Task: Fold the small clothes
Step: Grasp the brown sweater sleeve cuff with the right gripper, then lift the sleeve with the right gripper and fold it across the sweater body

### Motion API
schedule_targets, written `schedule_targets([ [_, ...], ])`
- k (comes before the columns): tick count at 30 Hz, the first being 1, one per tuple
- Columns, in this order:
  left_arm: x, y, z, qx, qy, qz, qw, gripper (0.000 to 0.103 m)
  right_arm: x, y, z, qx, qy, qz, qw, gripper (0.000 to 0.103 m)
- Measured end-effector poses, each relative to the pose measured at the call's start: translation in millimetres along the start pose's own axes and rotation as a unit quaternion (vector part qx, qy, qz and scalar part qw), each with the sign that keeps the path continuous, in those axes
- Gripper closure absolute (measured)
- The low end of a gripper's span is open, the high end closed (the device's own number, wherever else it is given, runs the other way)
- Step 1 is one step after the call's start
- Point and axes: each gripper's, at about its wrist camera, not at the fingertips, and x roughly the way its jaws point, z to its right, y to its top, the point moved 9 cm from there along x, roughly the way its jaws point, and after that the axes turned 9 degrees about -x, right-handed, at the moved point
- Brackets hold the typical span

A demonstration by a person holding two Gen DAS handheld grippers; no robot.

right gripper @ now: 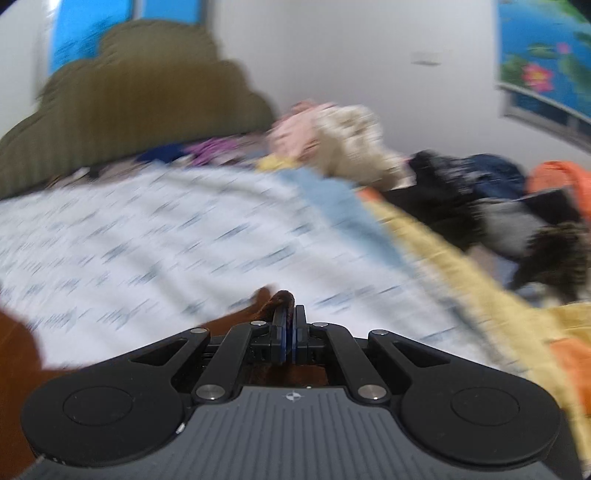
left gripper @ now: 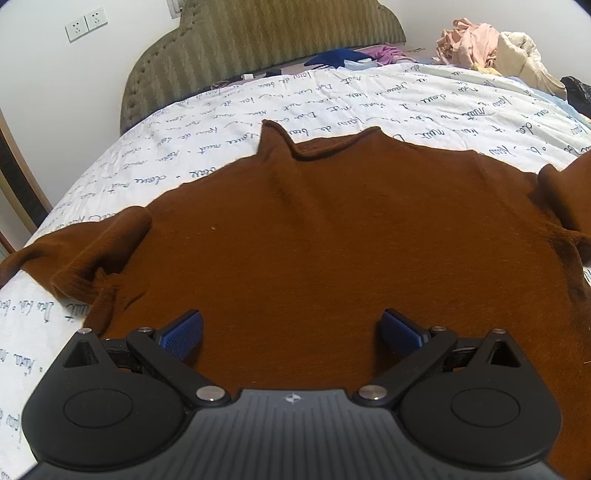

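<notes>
A brown knit sweater (left gripper: 332, 229) lies spread flat on the white bedspread (left gripper: 229, 122) printed with script, its collar toward the headboard and a sleeve bunched at each side. My left gripper (left gripper: 291, 332) hovers low over the sweater's near hem, open, its blue pads (left gripper: 184, 332) wide apart with only flat cloth beneath them. In the blurred right wrist view, my right gripper (right gripper: 290, 325) is shut on a brown fold of the sweater (right gripper: 282, 297), which sticks out above the closed pads. More brown cloth (right gripper: 14, 343) shows at the lower left.
An olive padded headboard (left gripper: 258, 48) stands at the far end of the bed. Piles of loose clothes, pink and cream (left gripper: 491, 48), dark and orange (right gripper: 517, 199), lie along the right side. A yellow blanket (right gripper: 461, 266) borders the bedspread. Wall sockets (left gripper: 85, 24) sit at upper left.
</notes>
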Motion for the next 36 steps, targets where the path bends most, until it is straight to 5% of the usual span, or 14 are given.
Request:
schedule_targets([
  [9,-2.9,5.4,-19.6,-0.009,0.017,0.002,0.9998,0.0,-33.2,33.0,102.5,0.017,-0.121,0.028,0.992,0.1],
  [11,-3.0,6.8,-22.2,-0.011,0.018,0.004,0.9998,0.0,-39.9,35.6,107.9,0.024,-0.119,0.024,0.992,0.1],
  [16,-2.3,7.3,-25.4,-0.013,0.018,0.001,0.9997,0.0,-49.1,24.4,67.7,0.117,0.035,-0.02,0.992,0.1],
  [19,-5.3,6.9,-27.4,-0.009,0.018,0.005,0.9998,0.0,-56.9,17.0,29.6,0.191,0.161,-0.046,0.967,0.1],
  [24,-7.2,6.6,-35.7,-0.012,0.025,0.011,0.9995,0.0,-79.8,18.8,-42.2,0.244,0.304,-0.058,0.919,0.099],
  [29,-5.5,4.6,-44.7,-0.023,0.026,0.005,0.9994,0.0,-104.2,29.9,-100.4,0.263,0.388,-0.059,0.881,0.099],
  [36,-5.6,3.9,-54.9,-0.028,0.031,0.005,0.9991,0.0,-111.8,36.1,-150.7,0.27,0.433,-0.071,0.857,0.098],
])
